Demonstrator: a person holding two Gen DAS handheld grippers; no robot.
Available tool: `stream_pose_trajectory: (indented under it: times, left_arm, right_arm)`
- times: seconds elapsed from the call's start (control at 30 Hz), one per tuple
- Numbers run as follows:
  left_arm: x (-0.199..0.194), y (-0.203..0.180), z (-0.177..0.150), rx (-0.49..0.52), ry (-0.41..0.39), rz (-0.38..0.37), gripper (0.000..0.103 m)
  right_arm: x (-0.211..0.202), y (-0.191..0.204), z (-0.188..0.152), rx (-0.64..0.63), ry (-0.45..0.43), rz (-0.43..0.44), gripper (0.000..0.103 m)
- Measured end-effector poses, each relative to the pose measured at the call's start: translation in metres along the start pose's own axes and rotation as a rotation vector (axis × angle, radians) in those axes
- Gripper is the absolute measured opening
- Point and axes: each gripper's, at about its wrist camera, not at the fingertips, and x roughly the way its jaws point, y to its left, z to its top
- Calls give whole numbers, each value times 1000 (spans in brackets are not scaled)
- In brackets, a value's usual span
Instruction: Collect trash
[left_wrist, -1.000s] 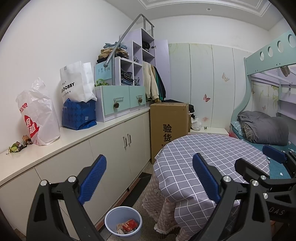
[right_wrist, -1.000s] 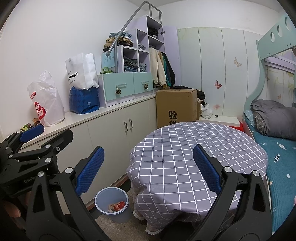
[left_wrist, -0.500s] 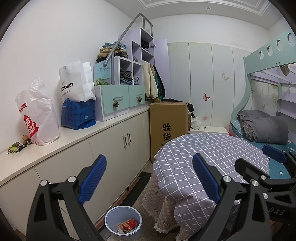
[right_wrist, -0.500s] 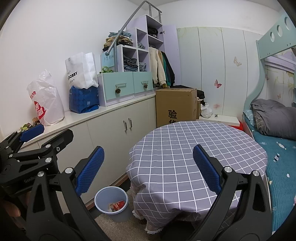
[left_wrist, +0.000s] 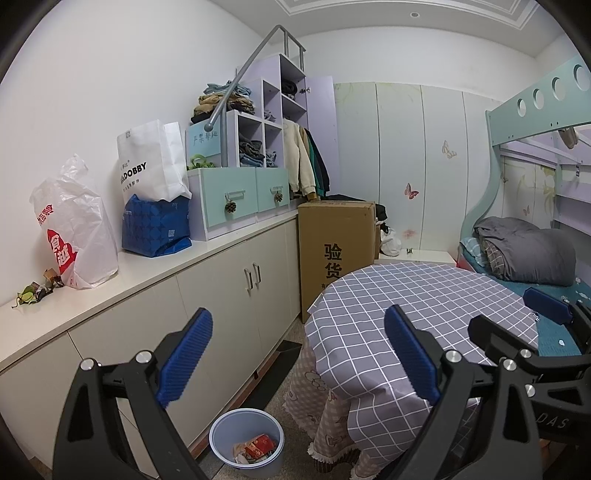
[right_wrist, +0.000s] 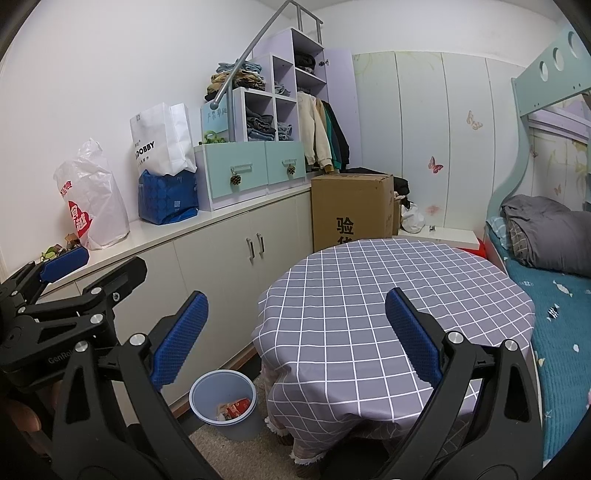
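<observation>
As before, both grippers (left_wrist: 297, 332) (right_wrist: 295, 321) agape.

Floor (left_wrist: 280, 402) with bin (left_wrist: 246, 441); checked-cloth table (left_wrist: 424, 295).

The left gripper (left_wrist: 297, 354) holds its blue ribbed pads (left_wrist: 184, 356) wide apart with nothing between them. Below the gap, nearer the left-hand jaw, a pale blue round plastic bin (left_wrist: 246, 441) stands on the floor holding red and white wrappers (left_wrist: 255, 447). Behind the right-hand jaw spreads a round table under a grey checked cloth (left_wrist: 417, 306). Beyond it, at the frame's right edge, the right gripper (left_wrist: 517, 314) shows (only partly in view), its jaws spread. Far left of the jaws, small crumpled scraps (left_wrist: 35, 291) lie on the long white countertop (left_wrist: 147, 269) beside a white plastic bag (left_wrist: 74, 225).
</observation>
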Motion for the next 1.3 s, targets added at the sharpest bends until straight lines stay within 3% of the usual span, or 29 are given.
stream_pose_trajectory:
  times: [1.3]
  left_arm:
    - [6, 14, -4, 10, 15, -2, 92]
  right_arm:
    - [3, -2, -4, -2, 9, 4, 95]
